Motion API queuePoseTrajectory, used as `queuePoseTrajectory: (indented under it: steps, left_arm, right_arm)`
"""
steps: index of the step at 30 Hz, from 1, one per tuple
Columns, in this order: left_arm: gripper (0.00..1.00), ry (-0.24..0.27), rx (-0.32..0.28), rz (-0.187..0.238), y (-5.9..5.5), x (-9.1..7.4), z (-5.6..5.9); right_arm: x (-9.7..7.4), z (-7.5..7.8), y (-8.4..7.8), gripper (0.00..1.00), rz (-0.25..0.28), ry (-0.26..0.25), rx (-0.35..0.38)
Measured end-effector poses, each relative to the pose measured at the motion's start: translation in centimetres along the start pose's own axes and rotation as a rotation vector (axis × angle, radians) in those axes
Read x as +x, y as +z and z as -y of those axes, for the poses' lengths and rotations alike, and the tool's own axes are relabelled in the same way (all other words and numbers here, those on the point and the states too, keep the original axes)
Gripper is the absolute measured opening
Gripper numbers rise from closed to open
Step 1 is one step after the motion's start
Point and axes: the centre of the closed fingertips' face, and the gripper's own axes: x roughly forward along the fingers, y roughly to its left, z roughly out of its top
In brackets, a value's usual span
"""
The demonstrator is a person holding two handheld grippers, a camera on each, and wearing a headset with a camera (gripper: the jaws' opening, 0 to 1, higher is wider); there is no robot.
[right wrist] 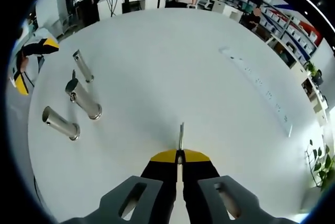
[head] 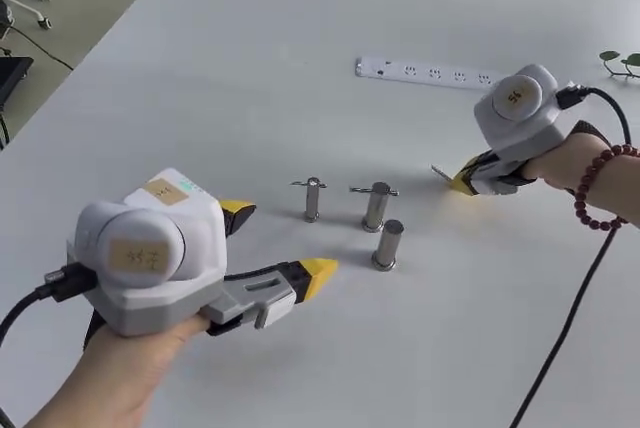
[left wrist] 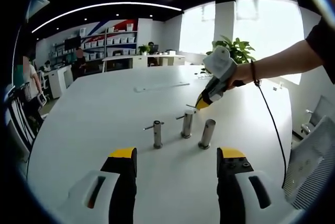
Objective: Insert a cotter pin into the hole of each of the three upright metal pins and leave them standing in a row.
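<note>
Upright metal stock at centre frame on white table (head: 200, 98): left pin (head: 312, 204) and middle pin (head: 376, 212) carry fitted cotter pins (head: 373, 190), nearest pin (head: 388, 245) bare-topped; right gripper (head: 455, 184) (centre right) clamped on loose cotter pin (right wrist: 181, 136); left gripper (head: 280, 240), lower left, jaws apart.

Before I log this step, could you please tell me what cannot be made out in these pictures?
- Cross hole of the bare upright steel pin: too small in the head view.
- Thin metal cotter pin: seen edge-on in the right gripper view, rear hidden between the fingers of the right gripper.
- White power strip: right end hidden behind that gripper, head view.
</note>
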Motion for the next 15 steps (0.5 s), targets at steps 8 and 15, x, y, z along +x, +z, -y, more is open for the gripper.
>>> queuePoseTrajectory:
  steps: [8,15]
  left_arm:
    - [0.58,-0.015,0.009,-0.003,0.6,0.1,0.4]
    - [0.53,-0.038,-0.015,0.005,1.4,-0.1,0.6]
  right_arm:
    - [-1.8,-0.8,1.3,0.00,0.048,-0.006,-0.042]
    - [-4.0,-2.9,2.7,0.00,0.103,0.005,-0.119]
